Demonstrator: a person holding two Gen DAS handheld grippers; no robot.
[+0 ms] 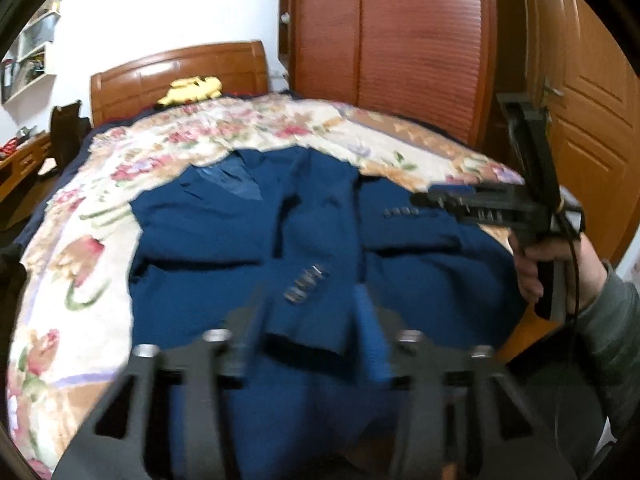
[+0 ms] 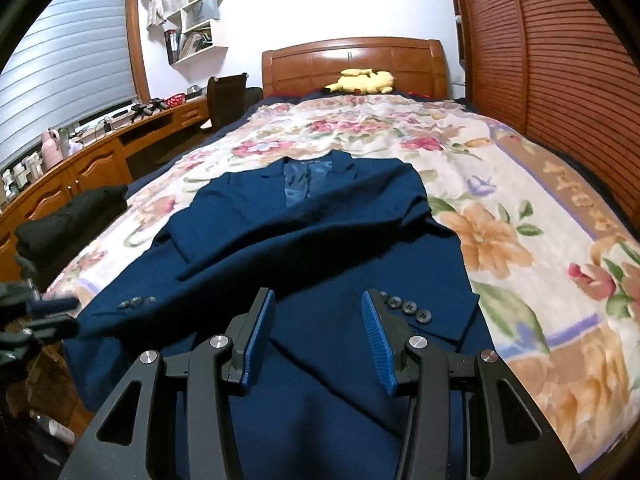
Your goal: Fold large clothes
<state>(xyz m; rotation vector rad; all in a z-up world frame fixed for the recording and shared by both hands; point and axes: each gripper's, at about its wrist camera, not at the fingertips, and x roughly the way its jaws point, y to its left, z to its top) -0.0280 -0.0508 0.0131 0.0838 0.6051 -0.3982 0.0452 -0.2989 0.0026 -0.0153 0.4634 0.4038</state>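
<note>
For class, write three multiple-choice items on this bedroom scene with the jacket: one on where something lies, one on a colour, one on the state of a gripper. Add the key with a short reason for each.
1. Where is the yellow plush toy?
A. on the jacket
B. by the headboard
C. on the desk

2. What colour is the jacket?
A. dark blue
B. grey
C. red

3. In what state is the right gripper?
A. shut on a sleeve
B. shut on nothing
C. open, gripping nothing

Key: 1 B, the toy lies at the far end of the bed against the wooden headboard. 2 A, the cloth on the floral bedspread is dark blue. 3 C, the blue pads stand wide apart above the jacket.
</note>
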